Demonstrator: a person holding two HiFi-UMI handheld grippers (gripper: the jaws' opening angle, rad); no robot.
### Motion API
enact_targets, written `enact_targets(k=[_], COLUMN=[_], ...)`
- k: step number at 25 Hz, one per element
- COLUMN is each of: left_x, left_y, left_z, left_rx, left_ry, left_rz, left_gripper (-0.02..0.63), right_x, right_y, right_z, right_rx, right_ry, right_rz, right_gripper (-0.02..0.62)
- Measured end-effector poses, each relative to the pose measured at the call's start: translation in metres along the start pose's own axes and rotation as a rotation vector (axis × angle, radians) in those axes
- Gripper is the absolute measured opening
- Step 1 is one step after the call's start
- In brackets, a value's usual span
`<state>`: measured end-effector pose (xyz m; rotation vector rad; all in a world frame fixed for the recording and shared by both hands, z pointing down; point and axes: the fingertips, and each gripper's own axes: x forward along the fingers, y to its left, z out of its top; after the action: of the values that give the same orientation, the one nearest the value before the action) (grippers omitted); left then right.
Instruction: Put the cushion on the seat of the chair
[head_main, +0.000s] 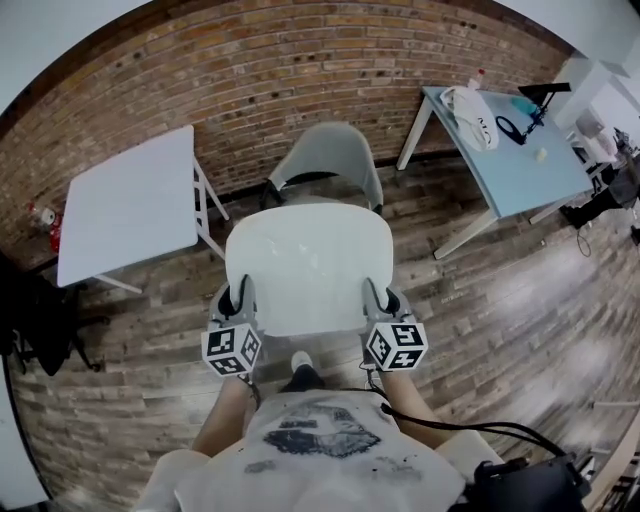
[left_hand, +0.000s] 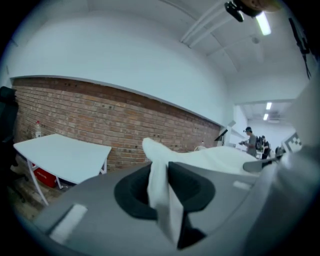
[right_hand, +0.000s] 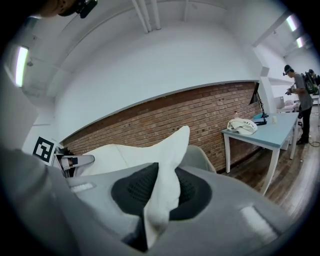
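Short of the grey moulded plastic chair (head_main: 330, 160), you hold the flat white fabric cushion (head_main: 305, 262) above the wood floor (head_main: 500, 300). Left gripper (head_main: 240, 297) and right gripper (head_main: 378, 296) each clamp a near corner. Pickup looks done; placing it on the chair is left. Count: one cushion, one chair, two grippers, one white surface (head_main: 130, 205), one pale-blue surface (head_main: 510, 160).

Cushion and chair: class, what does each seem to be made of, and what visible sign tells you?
Cushion: probably soft white fabric, matt; its gripped corners crumple and fold. Chair: likely moulded grey plastic, smooth one-piece curved shell.
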<state>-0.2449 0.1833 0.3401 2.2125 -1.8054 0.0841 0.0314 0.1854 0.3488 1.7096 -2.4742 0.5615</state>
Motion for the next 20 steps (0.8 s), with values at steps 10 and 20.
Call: enact_targets(k=[10, 20], left_x=[0.052, 0.102], left_y=[0.047, 0.039], left_z=[0.022, 0.029], left_rx=[-0.006, 0.021], left_ry=[-0.002, 0.011], left_rz=[-0.048, -0.09], left_gripper=[0.063, 0.063], right_x=[0.055, 0.081], right_y=[0.018, -0.009], right_z=[0.019, 0.026], right_rx=[-0.005, 0.025], right_ry=[-0.01, -0.031], right_rz=[-0.051, -0.089], right_gripper=[0.055, 0.055])
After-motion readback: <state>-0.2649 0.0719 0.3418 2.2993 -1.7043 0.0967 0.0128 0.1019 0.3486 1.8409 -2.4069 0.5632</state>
